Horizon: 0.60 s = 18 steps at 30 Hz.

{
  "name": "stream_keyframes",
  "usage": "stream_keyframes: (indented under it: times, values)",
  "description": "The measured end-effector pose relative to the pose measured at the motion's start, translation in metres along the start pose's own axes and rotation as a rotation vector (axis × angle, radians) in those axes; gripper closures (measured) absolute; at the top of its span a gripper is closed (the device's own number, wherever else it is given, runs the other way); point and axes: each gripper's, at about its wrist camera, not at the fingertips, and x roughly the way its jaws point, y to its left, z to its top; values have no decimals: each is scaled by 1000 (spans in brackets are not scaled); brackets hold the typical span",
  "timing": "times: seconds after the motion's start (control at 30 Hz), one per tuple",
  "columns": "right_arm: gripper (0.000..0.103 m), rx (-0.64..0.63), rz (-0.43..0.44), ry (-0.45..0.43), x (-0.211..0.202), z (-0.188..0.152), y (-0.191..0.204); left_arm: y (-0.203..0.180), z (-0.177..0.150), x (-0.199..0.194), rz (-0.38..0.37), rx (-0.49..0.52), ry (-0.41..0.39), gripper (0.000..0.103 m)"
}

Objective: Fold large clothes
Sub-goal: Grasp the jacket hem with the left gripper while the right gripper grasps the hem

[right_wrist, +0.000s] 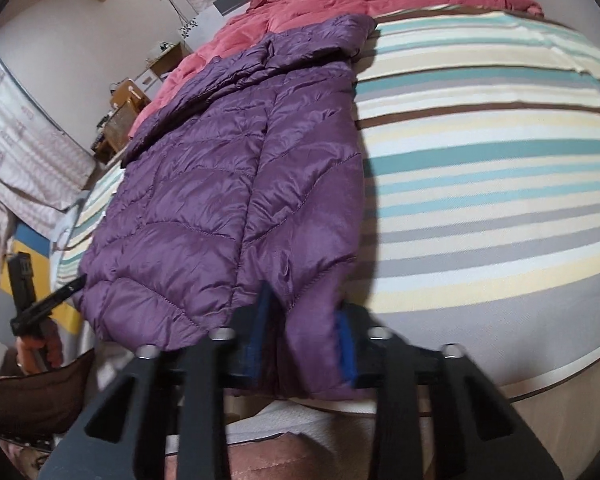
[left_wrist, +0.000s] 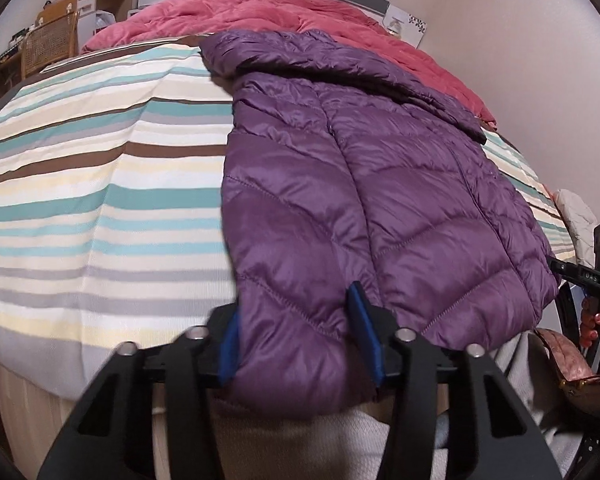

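Gripping the bottom hem of the purple puffer jacket (left_wrist: 360,184) at both corners right now, one corner per tool. Left gripper (left_wrist: 296,340) jaws part-closed, blue pads pressed against a puffy bunch of hem that fills the gap. Right gripper (right_wrist: 304,332) same deal, jaws a bit narrower, hem wedged between the pads. Looks like a real pinch on both, though hard to swear how firm with all that padding.

Jacket lying flat and lengthwise on the striped bed cover (left_wrist: 100,200), hood (left_wrist: 300,52) up by the pink duvet (left_wrist: 260,12), hem hanging just over the near edge of the bed.

Probably the bottom-to-top fold next, so some tips:
- Lift both corners together and level, otherwise slippery nylon slides sideways.
- Keep the hem taut between the two tools, no sag in the middle.
- Carry it forward low over the body, then lay it down short of the hood.
- Let go only once the fabric rests, since puffer fill springs back.
- Watch for the shell slipping out of the pads.
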Motion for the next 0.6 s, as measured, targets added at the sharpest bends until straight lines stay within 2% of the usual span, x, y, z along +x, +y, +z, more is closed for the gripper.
stream_keyframes:
  times: [0.07, 0.13, 0.37, 0.6]
  values:
    - [94, 14, 34, -2, -1, 0, 0, 0, 0, -2, -23, -2, 15, 88]
    - [96, 17, 67, -14, -5, 1, 0, -1, -1, -8, -49, -13, 8, 93]
    - [97, 43, 161, -67, -31, 6, -2, -9, -1, -37, -62, 10, -52, 97]
    - [99, 41, 246, -119, -56, 14, 5, -13, 0, -70, -139, -13, -111, 98]
